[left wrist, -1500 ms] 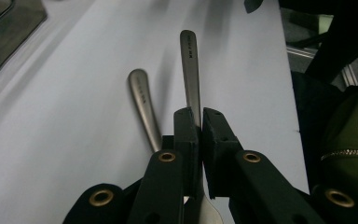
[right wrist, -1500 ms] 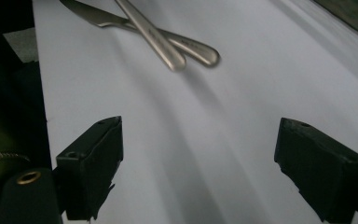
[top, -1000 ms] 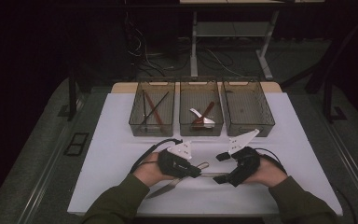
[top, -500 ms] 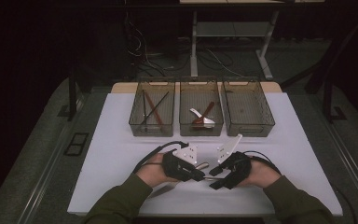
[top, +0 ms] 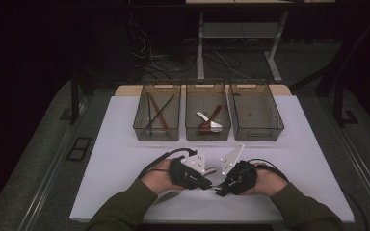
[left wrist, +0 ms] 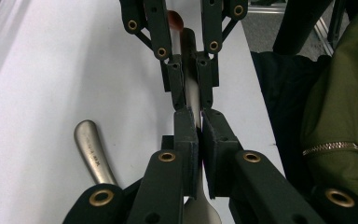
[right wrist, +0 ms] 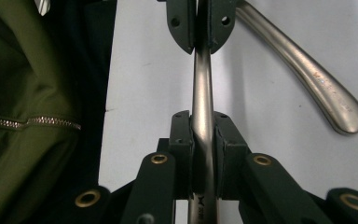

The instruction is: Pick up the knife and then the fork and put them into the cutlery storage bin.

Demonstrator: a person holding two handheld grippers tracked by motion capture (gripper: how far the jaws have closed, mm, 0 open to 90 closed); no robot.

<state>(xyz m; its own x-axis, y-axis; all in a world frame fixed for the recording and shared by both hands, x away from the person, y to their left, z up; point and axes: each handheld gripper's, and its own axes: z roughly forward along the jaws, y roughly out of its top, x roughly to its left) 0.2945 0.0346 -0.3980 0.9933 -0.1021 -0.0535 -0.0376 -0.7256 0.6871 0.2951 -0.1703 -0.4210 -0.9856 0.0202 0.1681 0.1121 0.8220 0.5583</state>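
White table point(top: 125, 144) in a dark room; three clear bins point(top: 208, 111) stand along its upper centre, with cables and a desk frame on the floor beyond. At lower centre of the high view, the utensil's ends are hidden by hands and jaws. Left gripper point(top: 207, 184) is clamped on a metal utensil handle point(left wrist: 192, 95). Right gripper point(top: 218, 188), jaws just closing, pinches the same handle point(right wrist: 202, 93) from the opposite end. A second metal handle point(right wrist: 307, 70) lies on the table just beside it.
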